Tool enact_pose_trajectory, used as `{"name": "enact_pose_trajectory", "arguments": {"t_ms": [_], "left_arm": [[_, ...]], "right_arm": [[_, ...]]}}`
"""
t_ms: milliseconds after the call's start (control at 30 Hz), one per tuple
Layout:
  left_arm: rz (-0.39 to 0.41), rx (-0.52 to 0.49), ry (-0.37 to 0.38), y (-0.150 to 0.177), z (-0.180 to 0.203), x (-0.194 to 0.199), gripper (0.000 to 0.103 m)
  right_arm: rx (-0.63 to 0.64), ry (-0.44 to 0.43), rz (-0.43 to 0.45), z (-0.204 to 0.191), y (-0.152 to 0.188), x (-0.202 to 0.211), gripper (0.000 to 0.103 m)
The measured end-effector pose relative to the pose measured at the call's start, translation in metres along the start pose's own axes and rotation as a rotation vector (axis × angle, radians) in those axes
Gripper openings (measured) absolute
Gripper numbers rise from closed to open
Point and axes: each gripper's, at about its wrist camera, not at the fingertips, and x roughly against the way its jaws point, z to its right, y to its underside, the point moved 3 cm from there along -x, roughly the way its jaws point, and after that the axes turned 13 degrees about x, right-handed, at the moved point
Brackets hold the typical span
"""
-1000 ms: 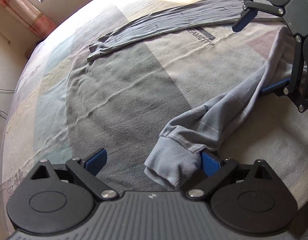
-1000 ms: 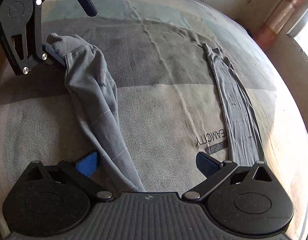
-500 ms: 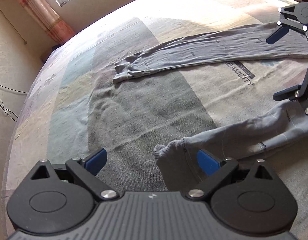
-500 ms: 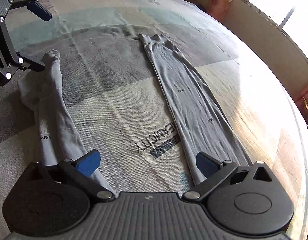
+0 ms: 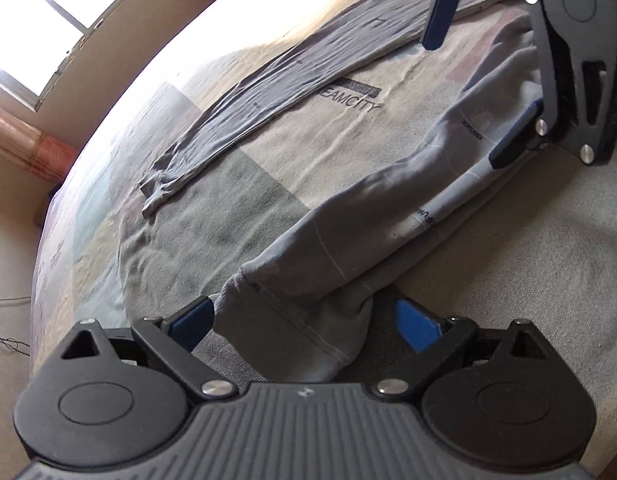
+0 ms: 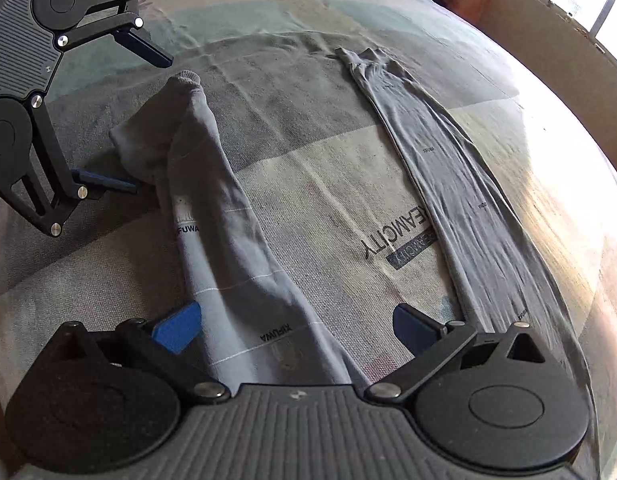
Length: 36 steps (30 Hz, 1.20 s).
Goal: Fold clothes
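A long light-grey knit trouser leg [image 6: 228, 236] lies stretched on the patchwork bedspread [image 6: 316, 184], beside a darker grey trouser leg [image 6: 460, 184]. The left gripper [image 5: 304, 320] and right gripper [image 6: 296, 326] bracket its two ends, both wide open and gripping nothing. Judging by this, a fold is being lined up; closing on both ends seems next.

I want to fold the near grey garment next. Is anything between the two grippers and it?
Nothing visible. The left gripper and right gripper are both open, each straddling an end of the near grey garment on the bedspread. The other grey garment lies apart, to the side.
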Motion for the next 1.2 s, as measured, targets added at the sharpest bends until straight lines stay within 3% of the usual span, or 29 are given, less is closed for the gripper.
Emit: {"name": "enact_pose_trajectory", "arguments": {"t_ms": [133, 333, 567, 700, 800, 900, 1033, 1200], "left_arm": [[0.01, -0.048, 0.045, -0.004, 0.007, -0.015, 0.098], [-0.04, 0.183, 0.002, -0.02, -0.043, -0.039, 0.1], [-0.131, 0.419, 0.079, -0.012, -0.056, -0.017, 0.099], [-0.175, 0.693, 0.151, -0.002, -0.06, -0.003, 0.099], [-0.188, 1.014, 0.239, 0.015, -0.067, -0.004, 0.099], [-0.181, 1.241, 0.253, 0.035, -0.07, -0.015, 0.099], [-0.093, 1.545, 0.267, 0.064, -0.085, -0.031, 0.099], [0.012, 1.759, 0.372, 0.079, -0.09, -0.042, 0.102]], "right_arm": [[0.002, 0.007, -0.005, 0.003, 0.001, -0.002, 0.103], [-0.019, 0.023, -0.021, 0.012, 0.009, -0.003, 0.103], [-0.085, 0.019, -0.047, 0.016, 0.025, 0.004, 0.103], [-0.148, -0.001, -0.06, 0.016, 0.038, 0.01, 0.103], [-0.183, -0.017, -0.069, 0.015, 0.047, 0.012, 0.103], [-0.201, -0.028, -0.074, 0.014, 0.053, 0.013, 0.103], [-0.193, -0.016, -0.068, 0.015, 0.056, 0.016, 0.103], [-0.196, -0.007, -0.064, 0.02, 0.06, 0.017, 0.103]]}}
